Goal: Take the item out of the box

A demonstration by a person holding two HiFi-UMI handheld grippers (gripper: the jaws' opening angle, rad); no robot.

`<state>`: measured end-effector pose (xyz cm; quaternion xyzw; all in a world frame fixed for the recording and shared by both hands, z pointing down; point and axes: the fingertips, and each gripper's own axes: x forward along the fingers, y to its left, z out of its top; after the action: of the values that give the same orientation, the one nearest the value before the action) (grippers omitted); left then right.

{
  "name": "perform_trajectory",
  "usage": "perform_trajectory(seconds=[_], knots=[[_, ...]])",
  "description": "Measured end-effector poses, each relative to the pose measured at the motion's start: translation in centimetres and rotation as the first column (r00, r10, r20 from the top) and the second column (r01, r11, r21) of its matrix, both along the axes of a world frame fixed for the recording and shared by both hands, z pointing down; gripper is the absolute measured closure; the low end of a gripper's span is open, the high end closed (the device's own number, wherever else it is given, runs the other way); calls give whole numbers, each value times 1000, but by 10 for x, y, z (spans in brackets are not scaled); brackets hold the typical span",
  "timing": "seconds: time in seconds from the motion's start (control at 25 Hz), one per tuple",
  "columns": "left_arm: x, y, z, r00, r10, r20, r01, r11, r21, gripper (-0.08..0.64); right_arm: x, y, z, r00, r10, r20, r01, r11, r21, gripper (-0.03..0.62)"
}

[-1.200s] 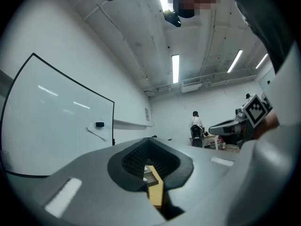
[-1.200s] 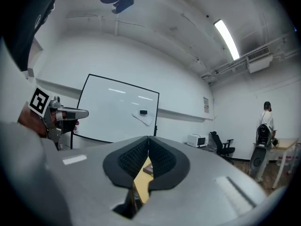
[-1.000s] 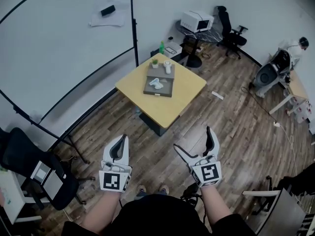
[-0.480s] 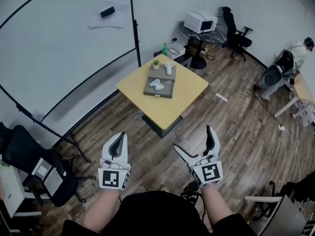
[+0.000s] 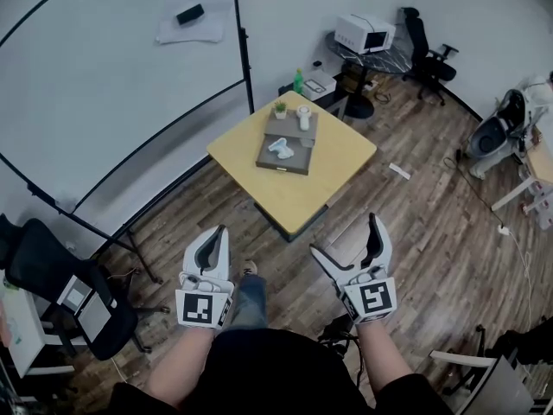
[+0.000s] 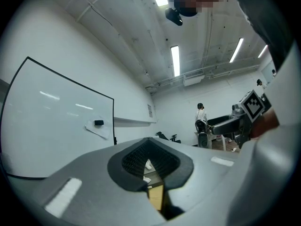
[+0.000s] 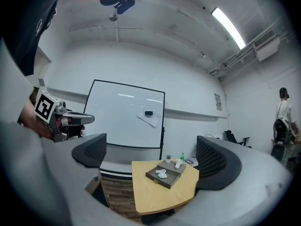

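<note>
A grey open box (image 5: 297,160) lies on a yellow table (image 5: 302,193) across the room, with a white item (image 5: 278,148) inside it. The right gripper view shows the same box (image 7: 171,180), item (image 7: 162,173) and table (image 7: 150,199) between its jaws. My left gripper (image 5: 207,253) hangs low at the left, far short of the table, its jaws shut with nothing in them. My right gripper (image 5: 350,247) is level with it at the right, open and empty. In the left gripper view the pads (image 6: 141,161) meet, with a slice of table below.
A small plant (image 5: 279,108), a white cup (image 5: 303,118) and a green bottle (image 5: 298,81) stand at the table's far side. A whiteboard (image 5: 112,93) lines the left wall. Black office chairs (image 5: 52,284) stand left and far right; a microwave (image 5: 364,33) sits on a cart.
I have stepped toward the table: it sits slightly nearer and a leg shows forward between the grippers. Both grippers keep their height and jaw states.
</note>
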<state>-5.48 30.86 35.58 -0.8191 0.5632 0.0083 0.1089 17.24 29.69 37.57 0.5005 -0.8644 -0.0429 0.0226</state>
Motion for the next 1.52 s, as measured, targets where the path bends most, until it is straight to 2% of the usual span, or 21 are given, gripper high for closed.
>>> perform_trajectory(seconds=[0.24,0.32,0.64,0.76,0.88,0.96,1.2,1.52], knots=[[-5,-82,25,999,33,-32,-34,999,-28,560,-15,-72,8,999,22,-40,-22,1000,12,-3],[-9,-116,29,998,51,-39,-52,998,-34,560,-21,-101,15,997,30,-68,-31,999,-9,-2],[-39,-270,22,991,112,-72,-115,993,-40,560,-42,-223,10,991,112,-71,-115,993,-36,-2],[-44,-324,21,987,152,-58,-154,987,-46,560,-56,-268,11,986,133,-97,-138,989,-49,-2],[-47,-369,26,981,191,-30,-193,976,-101,560,-69,-309,10,982,146,-120,-153,987,-54,-2],[-52,-397,31,978,205,-36,-208,971,-115,560,-76,-335,12,979,154,-131,-163,985,-58,-2],[-62,-450,40,974,219,-55,-225,967,-124,560,-91,-386,23,974,155,-168,-173,980,-100,-2],[-58,-481,50,981,187,-53,-193,971,-141,560,-93,-437,39,976,105,-188,-137,977,-166,-2]])
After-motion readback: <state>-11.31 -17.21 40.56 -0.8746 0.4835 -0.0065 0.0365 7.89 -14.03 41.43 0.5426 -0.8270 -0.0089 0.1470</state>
